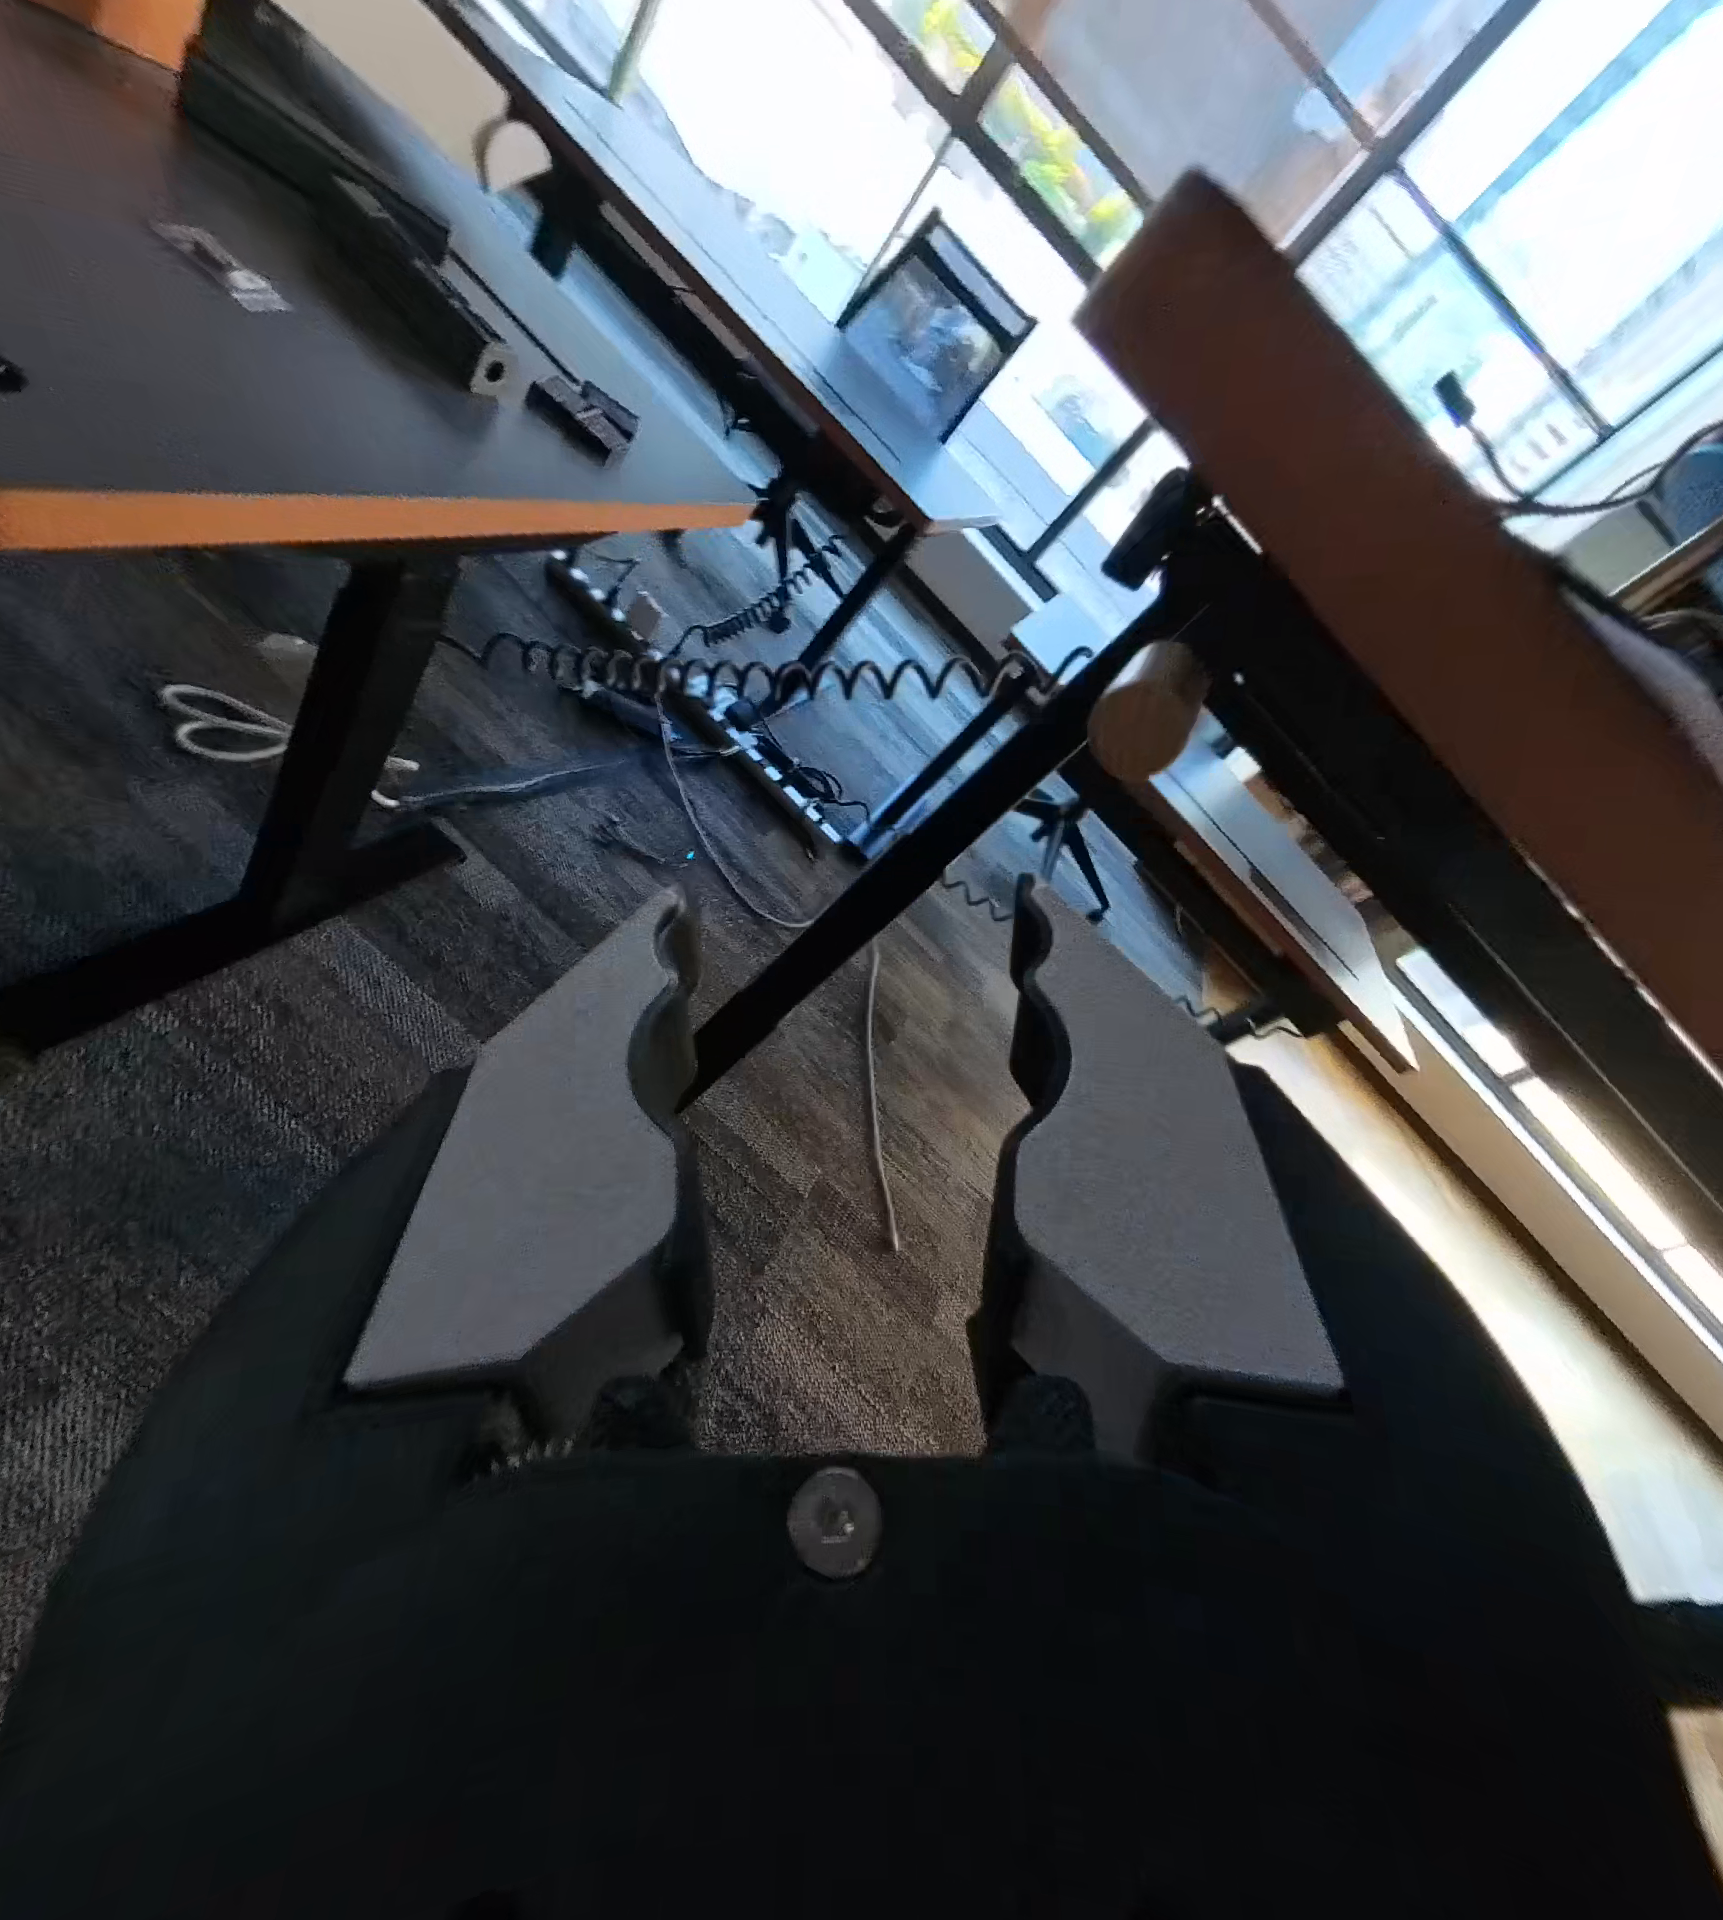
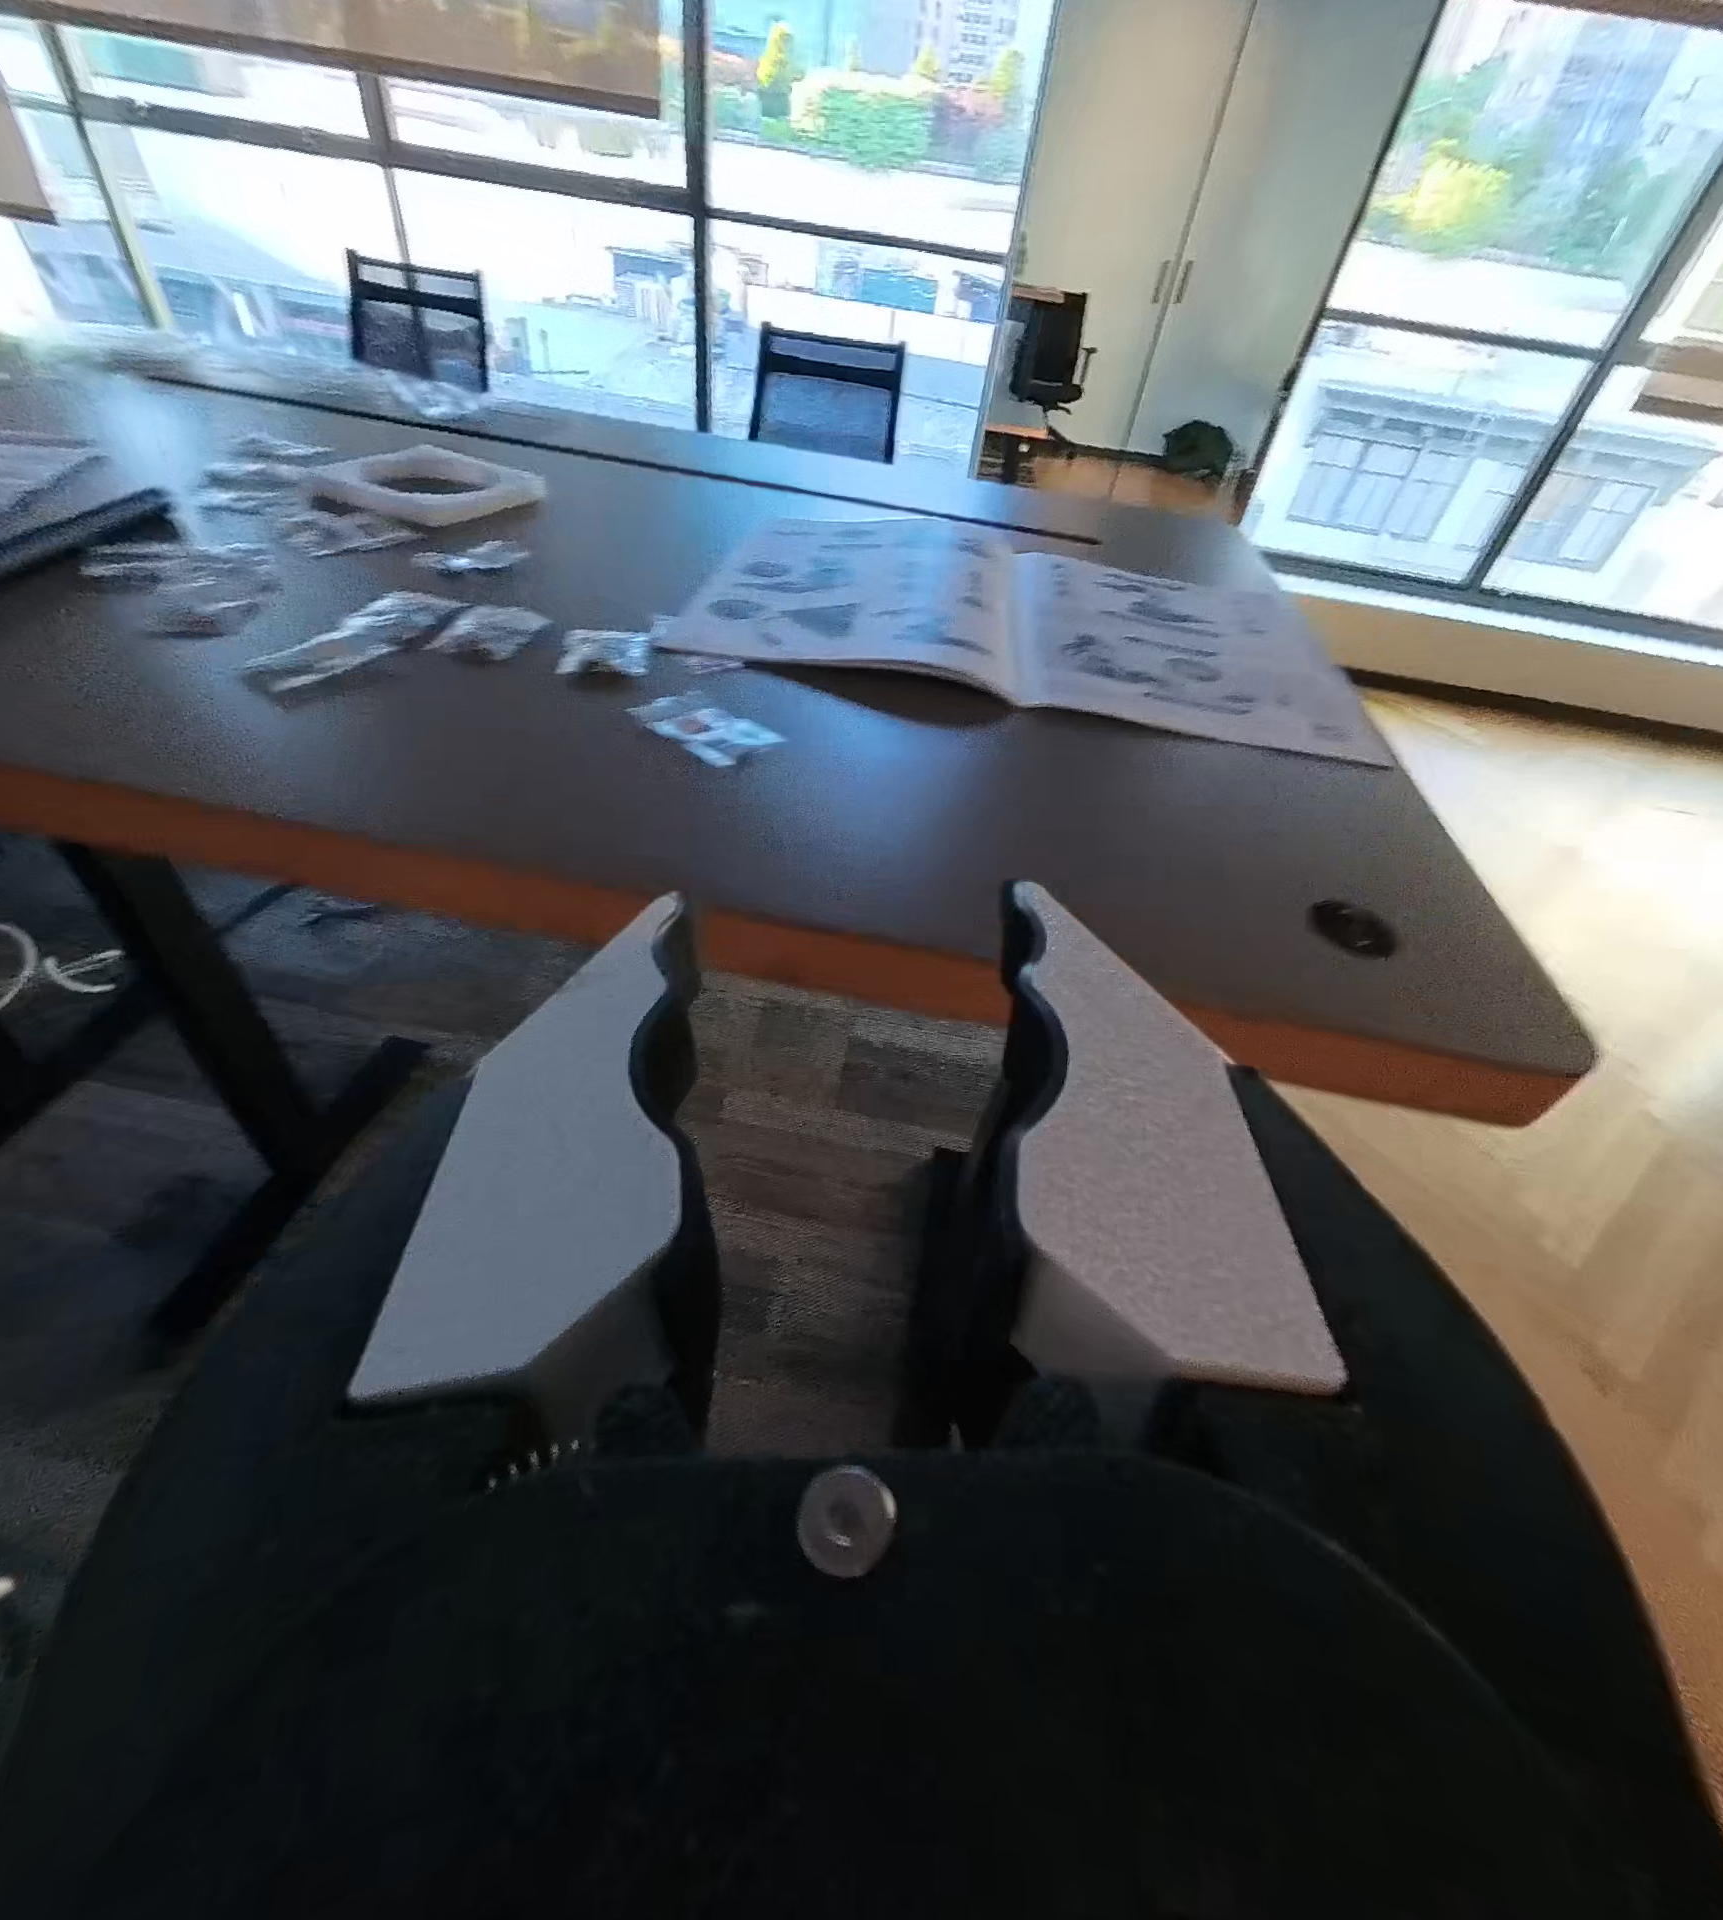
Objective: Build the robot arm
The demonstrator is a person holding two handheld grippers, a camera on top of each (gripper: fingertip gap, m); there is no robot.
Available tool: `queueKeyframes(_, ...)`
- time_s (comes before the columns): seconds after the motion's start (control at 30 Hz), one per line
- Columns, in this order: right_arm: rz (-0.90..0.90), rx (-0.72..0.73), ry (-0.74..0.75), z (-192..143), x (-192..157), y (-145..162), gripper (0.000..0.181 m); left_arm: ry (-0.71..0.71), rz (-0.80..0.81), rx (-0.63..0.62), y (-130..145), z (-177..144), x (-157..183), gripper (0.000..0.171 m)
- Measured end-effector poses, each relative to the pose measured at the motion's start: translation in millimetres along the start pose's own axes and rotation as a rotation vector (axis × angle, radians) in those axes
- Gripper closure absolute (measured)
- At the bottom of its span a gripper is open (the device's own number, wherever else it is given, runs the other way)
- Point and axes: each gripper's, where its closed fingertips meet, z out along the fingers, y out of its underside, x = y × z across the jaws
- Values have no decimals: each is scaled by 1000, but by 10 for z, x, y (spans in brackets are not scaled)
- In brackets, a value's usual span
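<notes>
My left gripper point(image 1: 852, 914) is open and empty, held low and tilted, over grey carpet point(image 1: 161, 1195) between two dark desks. A black desk leg point(image 1: 888, 883) crosses just beyond its fingertips. My right gripper point(image 2: 849, 914) is open and empty, held below and in front of the orange front edge of a dark table point(image 2: 940, 831). On that table lie an open instruction booklet point(image 2: 1023, 634), several small clear plastic bags of parts point(image 2: 493, 634) and a white foam ring point(image 2: 426, 483). Neither gripper touches anything.
In the left wrist view a dark desk point(image 1: 213, 395) with small black parts point(image 1: 582, 416) stands at the left, and a second desk edge point(image 1: 1408, 623) at the right. Coiled cables point(image 1: 784, 681) and a power strip lie on the floor. Black chairs point(image 2: 826, 400) and windows stand behind the table. Tip to tip, the grippers are about 90 cm apart.
</notes>
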Motion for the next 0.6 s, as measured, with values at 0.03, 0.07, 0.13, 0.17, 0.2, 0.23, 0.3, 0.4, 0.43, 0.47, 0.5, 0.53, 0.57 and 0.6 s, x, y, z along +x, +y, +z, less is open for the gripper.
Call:
queueKeyframes(0.03,15,7,6,101,176,-36,124,-25,-5,8,62,16,56,113)
queueKeyframes(0.07,39,34,-7,194,315,-98,124,-43,-6,22,98,20,129,113)
queueKeyframes(0.13,96,97,-37,372,568,-217,125,-51,-13,52,132,-9,325,113)
queueKeyframes(0.17,124,115,-50,465,689,-252,127,-54,-14,52,158,-44,419,113)
queueKeyframes(0.2,147,127,-58,558,807,-277,128,-64,-6,53,172,-92,498,113)
queueKeyframes(0.23,160,137,-67,654,920,-295,129,-75,6,63,163,-149,571,113)
queueKeyframes(0.3,156,151,-98,853,1108,-314,133,-96,26,104,104,-293,707,113)
queueKeyframes(0.4,120,140,-178,1183,1345,-285,135,-114,25,190,47,-572,1010,113)
queueKeyframes(0.43,110,125,-212,1302,1421,-261,135,-103,27,225,29,-684,1179,113)
queueKeyframes(0.47,99,111,-251,1425,1499,-240,135,-87,41,258,13,-807,1379,113)
queueKeyframes(0.5,89,100,-291,1548,1581,-228,135,-76,63,286,9,-941,1589,113)
queueKeyframes(0.53,82,95,-331,1672,1669,-234,135,-70,88,313,18,-1082,1803,113)
queueKeyframes(0.57,84,97,-374,1792,1756,-261,135,-61,110,343,34,-1225,2032,114)
queueKeyframes(0.6,91,108,-420,1907,1836,-309,136,-49,123,371,63,-1365,2269,114)
